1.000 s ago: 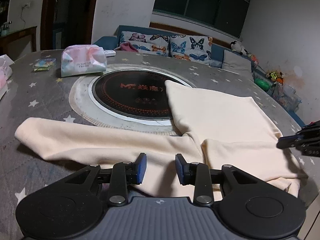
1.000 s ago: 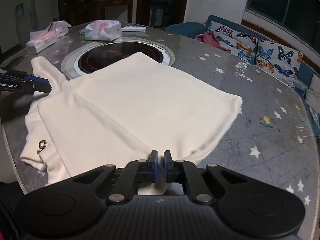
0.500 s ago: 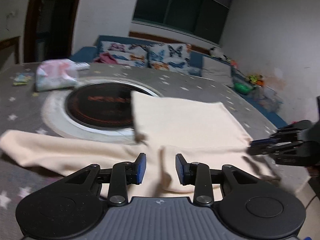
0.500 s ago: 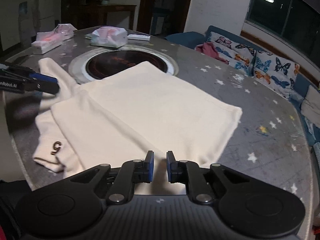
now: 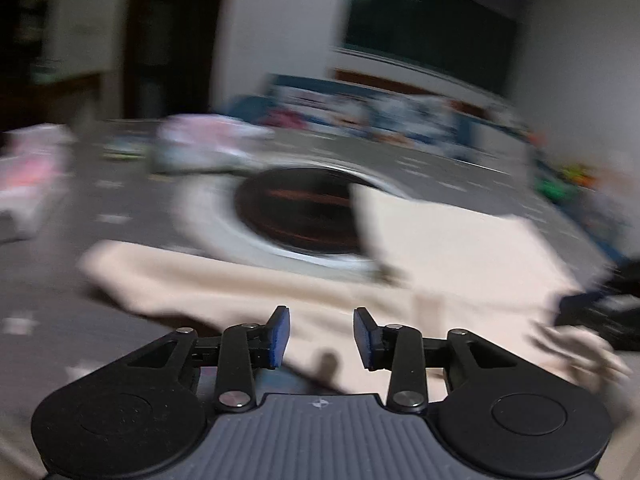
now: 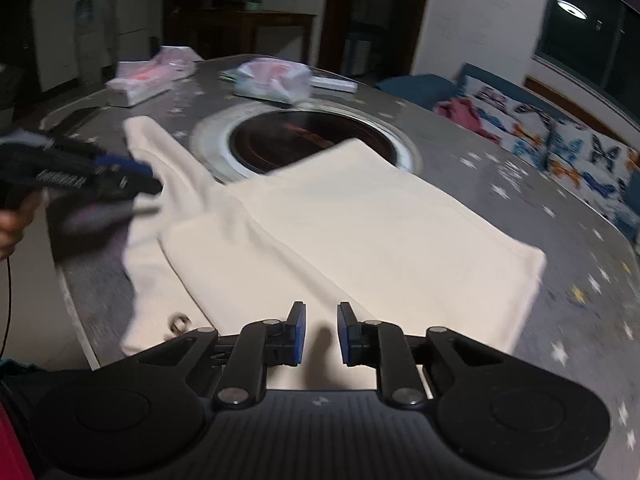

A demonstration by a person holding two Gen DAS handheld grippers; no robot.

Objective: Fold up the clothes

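A cream long-sleeved garment (image 6: 360, 232) lies partly folded on the round grey starred table (image 6: 540, 184), one sleeve (image 6: 160, 152) stretched toward the far left. In the blurred left wrist view the garment (image 5: 460, 256) lies ahead, its sleeve (image 5: 180, 276) running left. My left gripper (image 5: 320, 336) is open and empty above the sleeve's near edge; it also shows in the right wrist view (image 6: 132, 172) over the sleeve. My right gripper (image 6: 321, 332) is open and empty above the garment's near edge.
A round dark hotplate with a metal ring (image 6: 308, 140) sits in the table's middle, partly under the garment. Tissue packs (image 6: 276, 80) (image 6: 148, 80) lie at the far side. A sofa with butterfly cushions (image 6: 560, 140) stands beyond.
My right gripper has opened, let go of the garment's edge and pulled back a little. My left gripper stays open and is swinging fast; its view is blurred.
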